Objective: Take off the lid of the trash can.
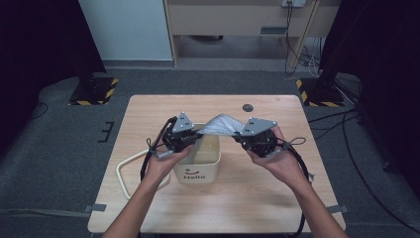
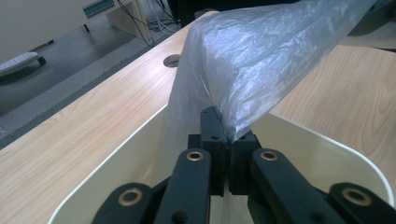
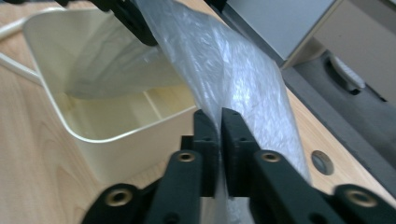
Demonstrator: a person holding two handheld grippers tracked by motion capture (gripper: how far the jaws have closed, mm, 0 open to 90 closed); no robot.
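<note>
Over a pale wooden counter [image 1: 148,198], a person lines a cream plastic bin [image 1: 197,171] with a thin translucent plastic bag [image 1: 221,125]. At left, the left gripper [image 1: 190,140] hangs just over the bin's near-left rim, jaws together and pinching one edge of the bag; the left gripper view shows the film bunched between the two black pads [image 2: 212,135] above the bin's open mouth. In the middle, the bag stretches taut between both tools, arching over the bin's opening with part of it hanging down inside. At right, the right gripper [image 1: 247,141] hovers beside the bin's right wall, jaws clamped on the opposite edge of the bag, the film running up between its pads [image 3: 233,130].

The step in hand looks like spreading the bag's mouth over the bin. The next move likely calls for pulling both edges apart and lowering them outside the rim without tearing the film or letting it slip free.
</note>
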